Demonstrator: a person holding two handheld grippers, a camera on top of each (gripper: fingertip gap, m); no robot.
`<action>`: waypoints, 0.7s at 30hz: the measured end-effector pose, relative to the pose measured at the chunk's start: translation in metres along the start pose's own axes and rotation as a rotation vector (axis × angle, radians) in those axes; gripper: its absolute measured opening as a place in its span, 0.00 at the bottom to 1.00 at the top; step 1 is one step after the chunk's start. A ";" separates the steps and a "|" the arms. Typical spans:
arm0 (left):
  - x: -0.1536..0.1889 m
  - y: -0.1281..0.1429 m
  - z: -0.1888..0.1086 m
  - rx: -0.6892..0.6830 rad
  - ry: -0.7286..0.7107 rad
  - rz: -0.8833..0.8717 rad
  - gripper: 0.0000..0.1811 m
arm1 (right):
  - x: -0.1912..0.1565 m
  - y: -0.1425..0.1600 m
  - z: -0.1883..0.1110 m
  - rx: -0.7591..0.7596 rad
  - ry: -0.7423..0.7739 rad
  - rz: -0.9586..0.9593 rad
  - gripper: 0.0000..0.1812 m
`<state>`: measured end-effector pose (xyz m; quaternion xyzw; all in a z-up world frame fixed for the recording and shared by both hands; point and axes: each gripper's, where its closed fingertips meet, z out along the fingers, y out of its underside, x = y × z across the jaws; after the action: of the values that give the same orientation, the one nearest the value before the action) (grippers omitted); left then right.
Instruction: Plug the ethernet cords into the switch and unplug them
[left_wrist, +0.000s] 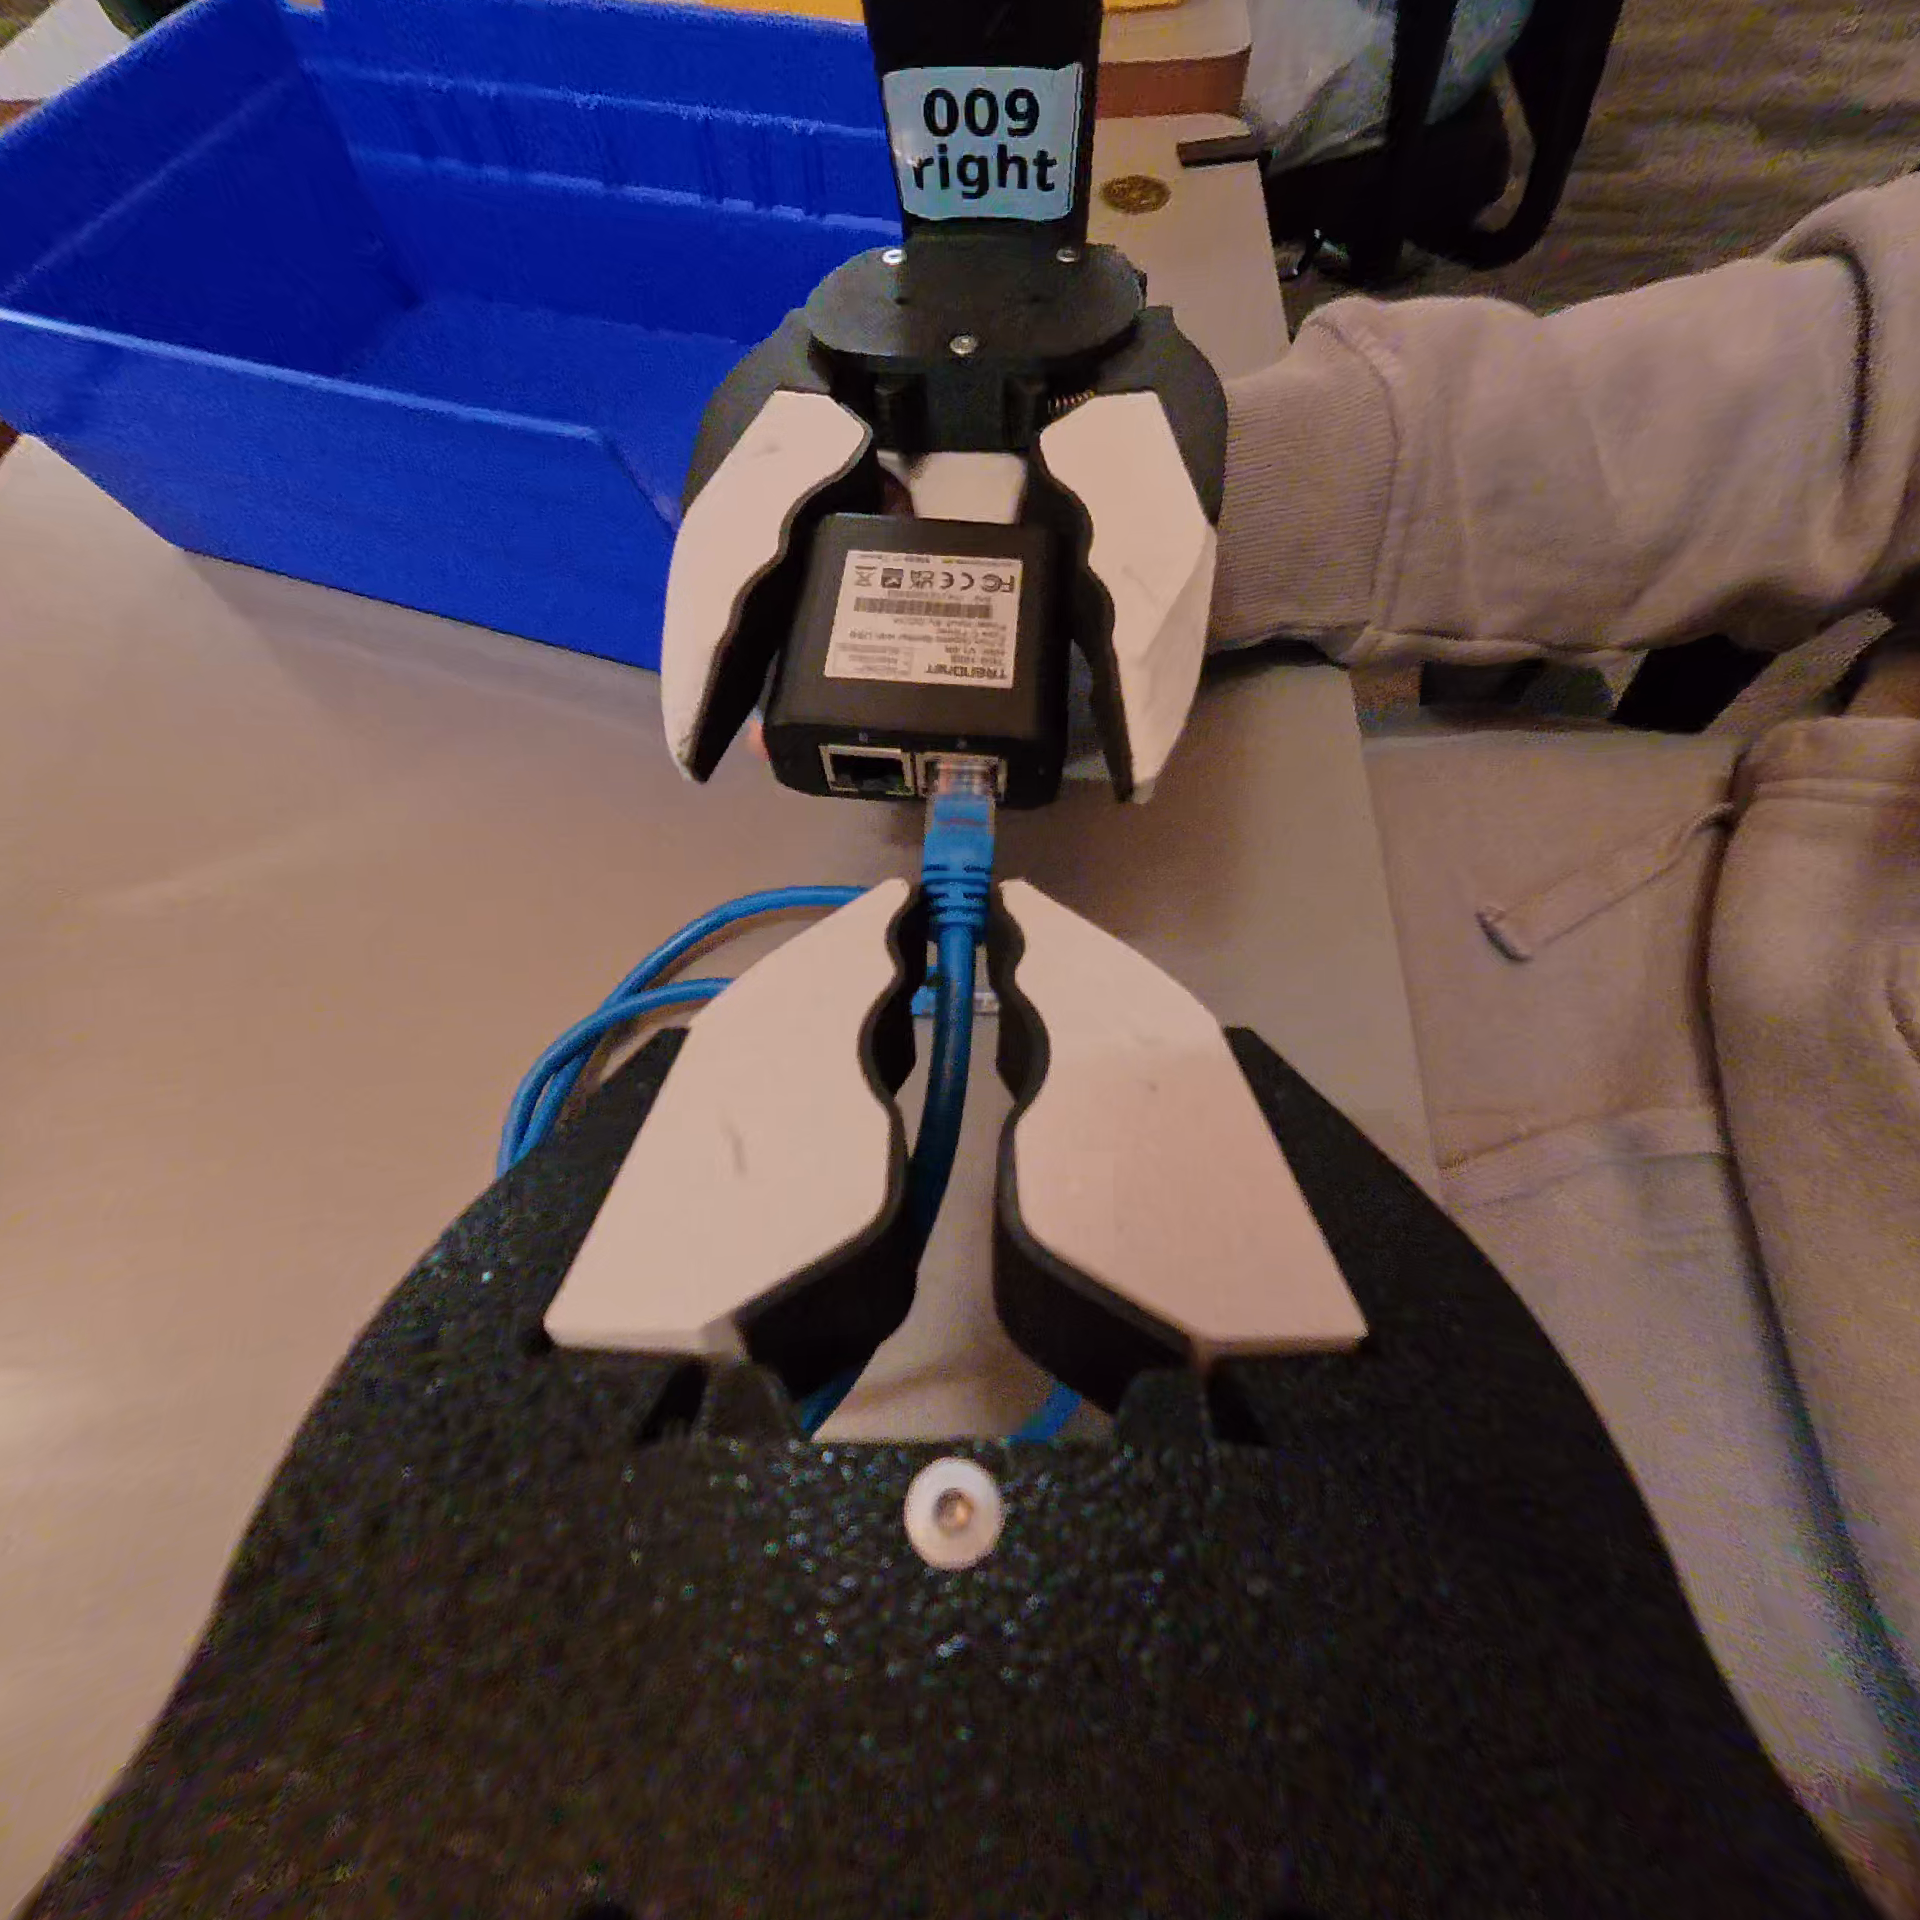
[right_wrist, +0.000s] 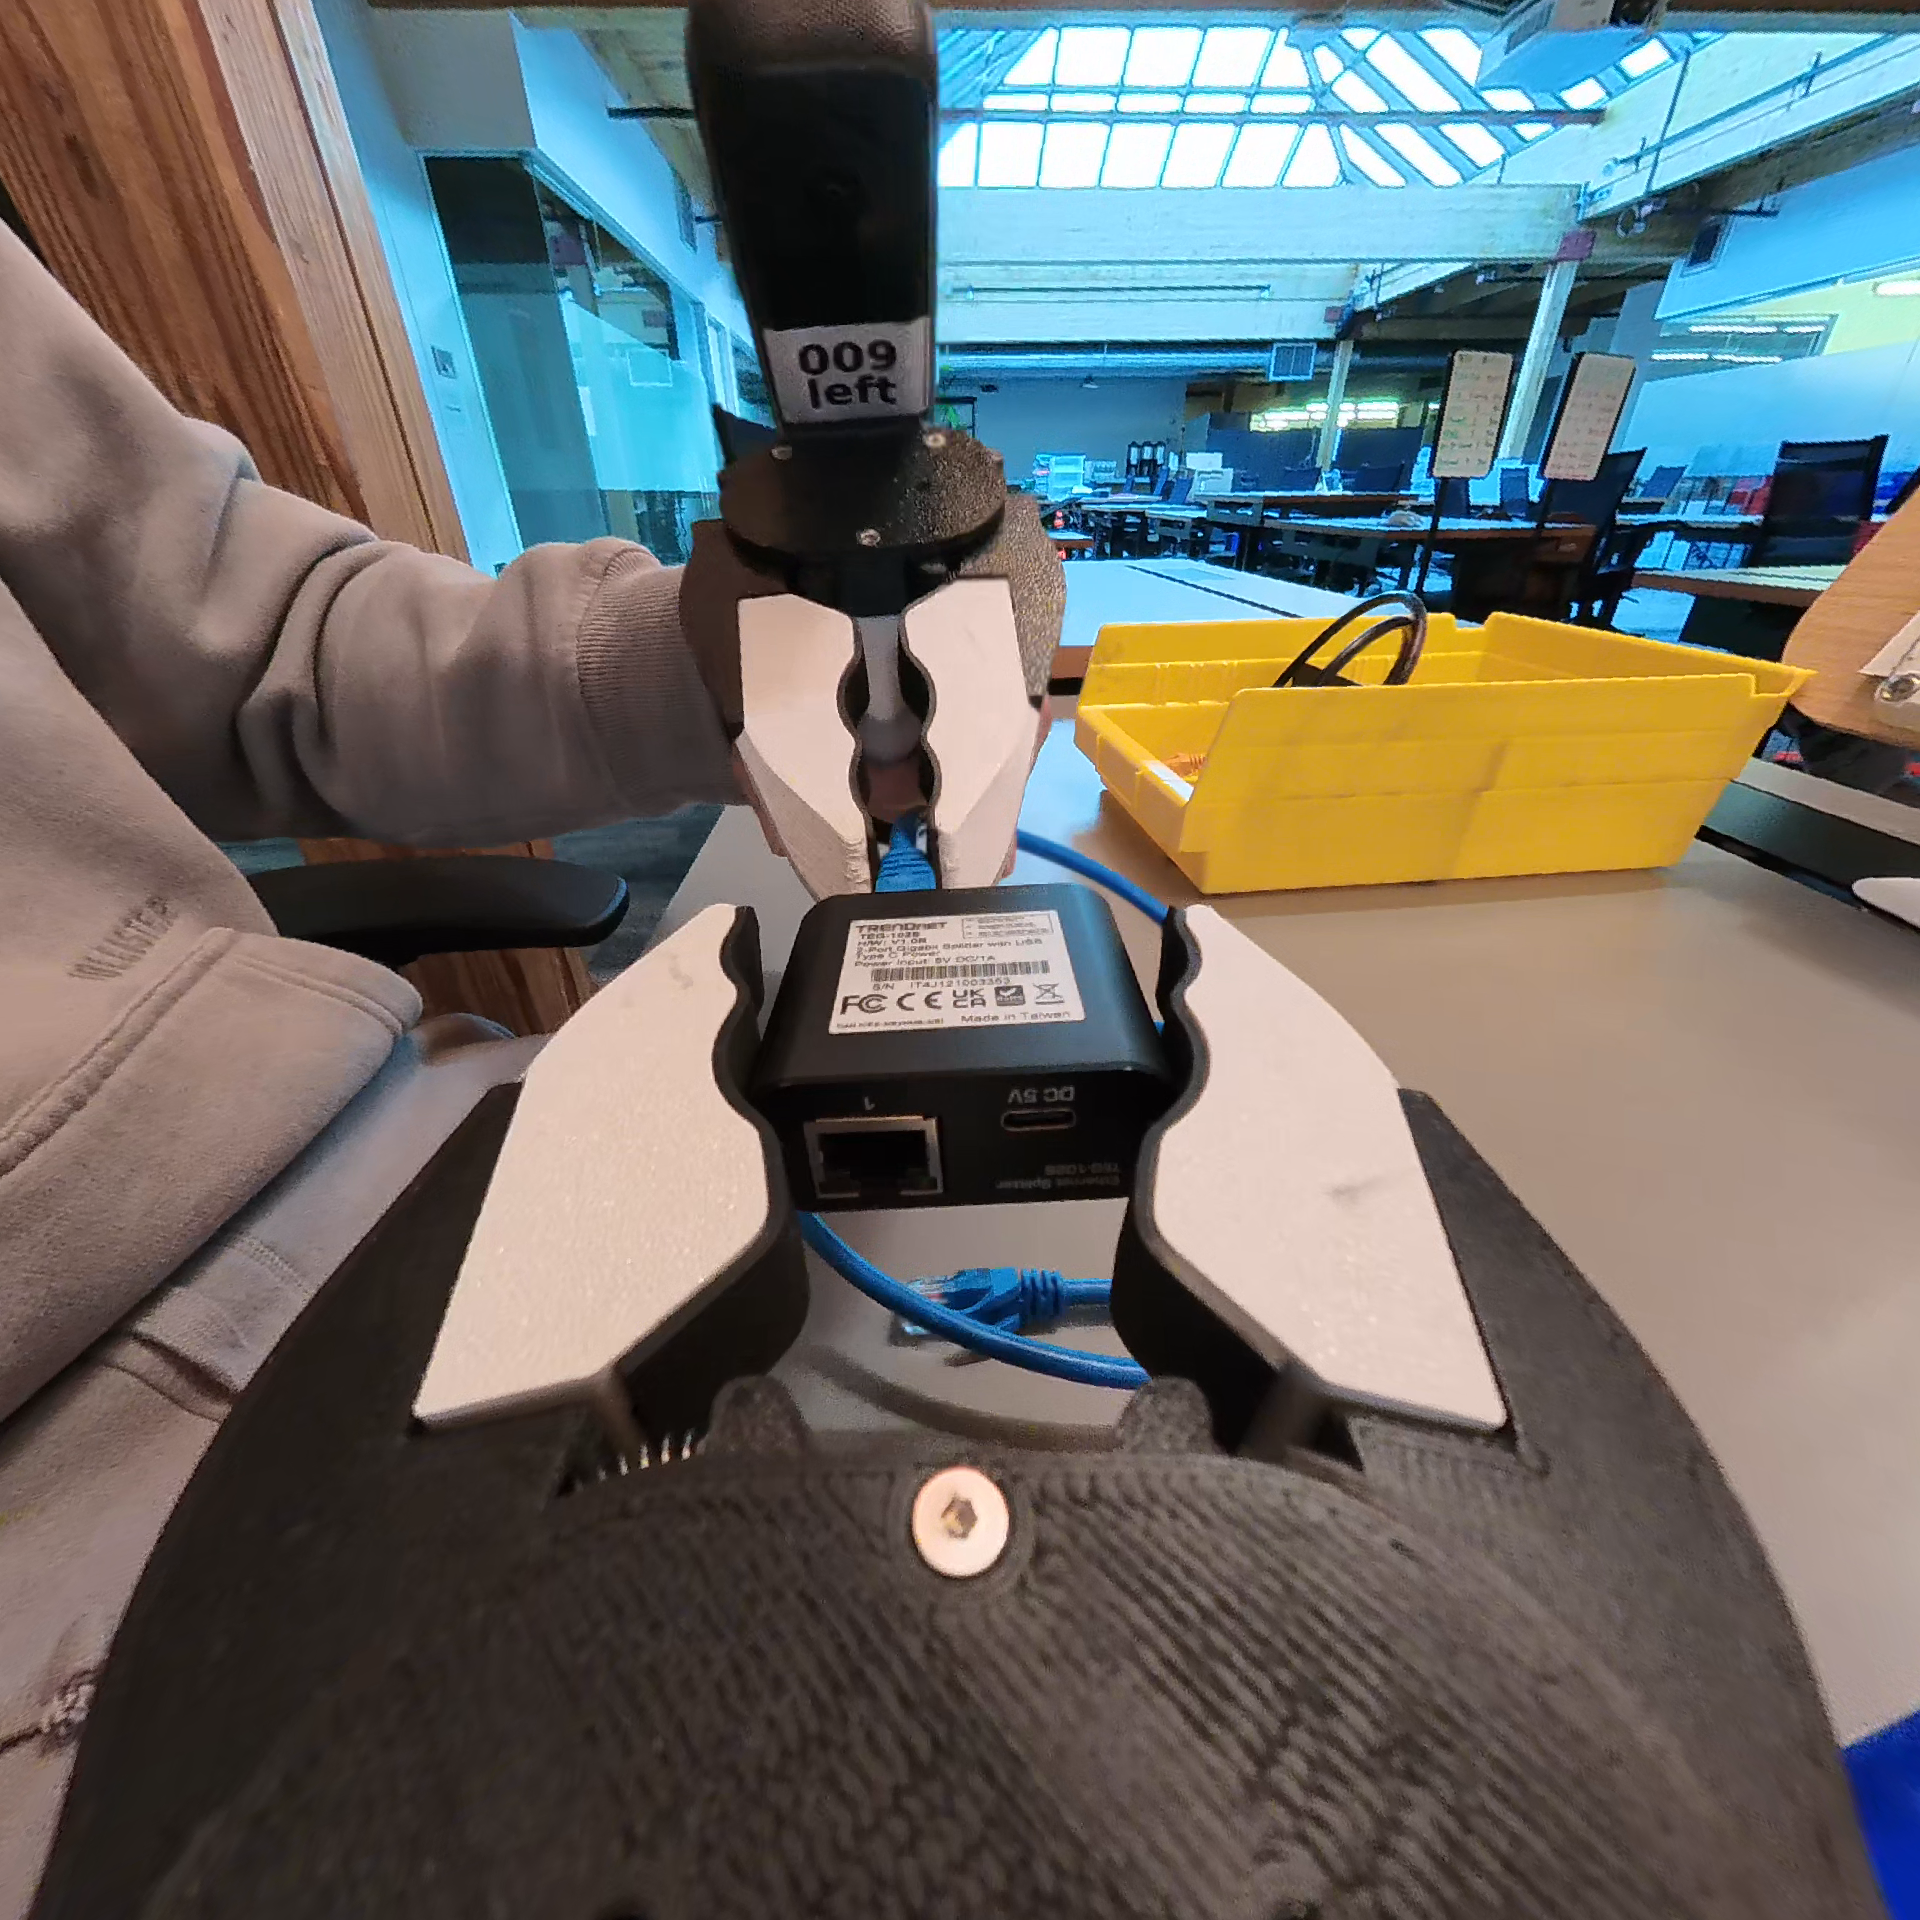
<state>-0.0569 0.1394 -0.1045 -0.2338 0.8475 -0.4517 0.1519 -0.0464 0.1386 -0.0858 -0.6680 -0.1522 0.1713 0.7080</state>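
Note:
A small black switch (left_wrist: 925, 644) is clamped between the fingers of my right gripper (left_wrist: 914, 779) and held above the table. A blue ethernet cord (left_wrist: 956, 935) has its clear plug (left_wrist: 961, 774) seated in the switch's right port; the left port (left_wrist: 862, 769) is empty. My left gripper (left_wrist: 954, 902) is shut on the cord's boot just behind the plug. In the right wrist view my right gripper (right_wrist: 956, 920) grips the switch (right_wrist: 956, 1039) by its sides. The left gripper (right_wrist: 904, 873) holds the cord (right_wrist: 902, 868) at the switch's far face. The near port (right_wrist: 878, 1158) is empty.
The cord's slack loops on the grey table (left_wrist: 260, 831), with its other plug (right_wrist: 977, 1294) lying under the switch. A blue bin (left_wrist: 312, 364) stands at the far left. A yellow bin (right_wrist: 1403, 748) holds a black cable. A person's grey sleeve (left_wrist: 1558, 468) is at the table edge. The grippers are tip to tip, or close to it.

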 end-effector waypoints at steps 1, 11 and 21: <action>0.000 -0.001 -0.001 0.001 -0.004 0.008 0.06 | -0.001 -0.001 0.000 0.006 -0.002 0.004 0.41; -0.002 -0.006 0.002 0.033 0.010 -0.028 0.05 | 0.001 -0.004 -0.001 0.034 0.006 0.020 0.41; -0.006 -0.003 0.005 0.020 -0.106 0.013 0.06 | 0.007 -0.005 -0.001 0.041 0.038 0.040 0.41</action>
<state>-0.0487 0.1381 -0.1046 -0.2505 0.8351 -0.4462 0.2020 -0.0397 0.1400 -0.0814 -0.6592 -0.1216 0.1756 0.7210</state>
